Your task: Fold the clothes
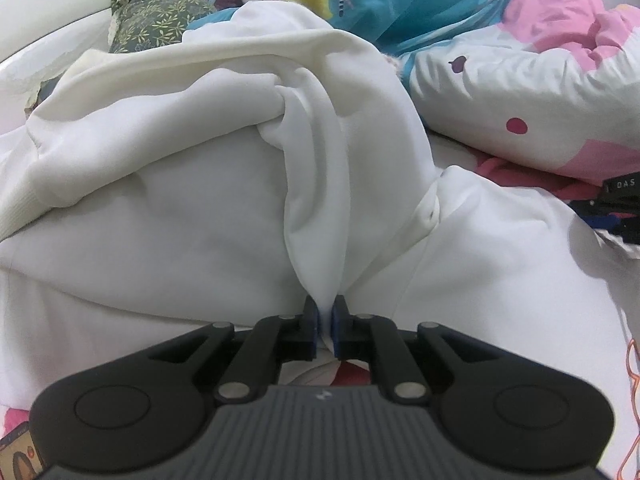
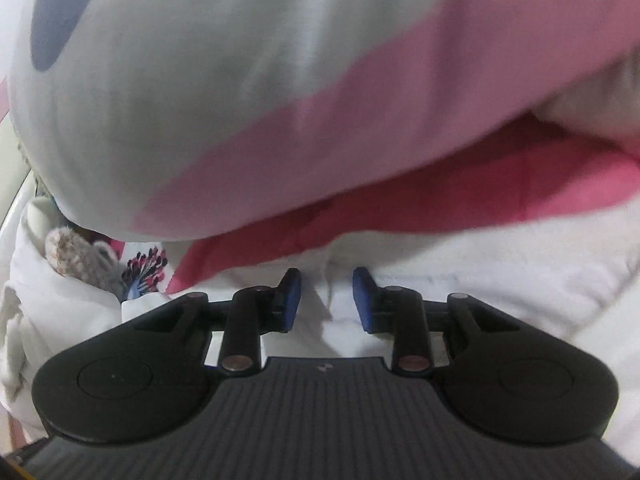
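Note:
A white sweatshirt (image 1: 180, 184) lies bunched on the bed and fills most of the left wrist view. My left gripper (image 1: 327, 316) is shut on a pinched fold of it at the near edge, and the cloth rises from the pads in a taut ridge. In the right wrist view my right gripper (image 2: 326, 292) sits low over another part of the white sweatshirt (image 2: 480, 280). Its blue pads (image 2: 292, 296) stand apart, with a small ridge of white cloth between them and a gap on either side.
A puffy pink-and-white quilt (image 2: 280, 80) looms right over the right gripper; the same quilt (image 1: 520, 92) lies to the right of the sweatshirt. A green patterned pillow (image 1: 156, 20), teal bedding (image 1: 400, 0), a grey plush toy (image 2: 80, 256) and a dark item (image 1: 620, 208) lie around.

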Demonstrator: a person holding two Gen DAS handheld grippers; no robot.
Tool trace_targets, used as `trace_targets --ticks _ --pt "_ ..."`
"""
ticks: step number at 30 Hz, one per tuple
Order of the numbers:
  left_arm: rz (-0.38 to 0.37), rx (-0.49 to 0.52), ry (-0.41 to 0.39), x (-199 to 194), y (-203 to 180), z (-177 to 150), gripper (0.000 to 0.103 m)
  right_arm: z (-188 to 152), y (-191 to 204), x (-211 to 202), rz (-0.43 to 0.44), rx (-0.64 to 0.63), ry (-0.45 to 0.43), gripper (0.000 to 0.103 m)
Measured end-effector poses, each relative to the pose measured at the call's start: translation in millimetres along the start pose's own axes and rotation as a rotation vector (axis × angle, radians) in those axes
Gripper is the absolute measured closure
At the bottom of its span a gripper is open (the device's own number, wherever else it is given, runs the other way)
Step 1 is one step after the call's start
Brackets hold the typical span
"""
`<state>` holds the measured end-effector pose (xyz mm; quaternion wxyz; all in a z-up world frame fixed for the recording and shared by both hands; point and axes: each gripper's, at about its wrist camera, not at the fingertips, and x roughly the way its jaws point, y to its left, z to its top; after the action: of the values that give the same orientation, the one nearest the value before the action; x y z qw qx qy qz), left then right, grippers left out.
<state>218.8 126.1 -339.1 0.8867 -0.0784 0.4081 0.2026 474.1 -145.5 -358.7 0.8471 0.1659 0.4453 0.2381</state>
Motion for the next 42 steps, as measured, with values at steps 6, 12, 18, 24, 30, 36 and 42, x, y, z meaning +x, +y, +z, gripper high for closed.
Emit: trace_targets --ticks 6,12,18,24,30,36,42 --pt "-0.008 -0.002 -0.006 0.3 1.9 -1.2 0.095 6.9 9.7 -5.9 -0.057 -0.079 -0.138 0.103" --pt "-0.018 0.002 -0.009 2.1 3.7 -1.0 0.094 8.0 6.4 14.1 -0.18 -0.15 -0.18 0.1" --pt "-0.059 -0.031 0.017 2.0 12.1 3.0 0.085 -19.3 10.5 -50.5 -0.163 -0.152 -0.196 0.099" --pt "-0.038 -0.039 0.034 -16.6 19.5 5.2 0.053 -63.5 15.9 -127.3 -0.213 -0.23 -0.101 0.099" --pt "0.082 -0.047 0.01 -46.7 17.5 -5.9 0.051 -56.6 -32.9 -123.3 -0.31 -0.24 -0.008 0.099" --pt "0.135 -0.075 0.022 -69.5 -18.7 -22.8 0.051 -21.1 -85.4 -112.7 -0.263 -0.109 -0.131 0.099" --pt "0.105 -0.065 0.019 -91.9 -73.4 -25.7 0.049 -10.2 -137.6 -235.1 -0.266 0.018 -0.187 0.076"
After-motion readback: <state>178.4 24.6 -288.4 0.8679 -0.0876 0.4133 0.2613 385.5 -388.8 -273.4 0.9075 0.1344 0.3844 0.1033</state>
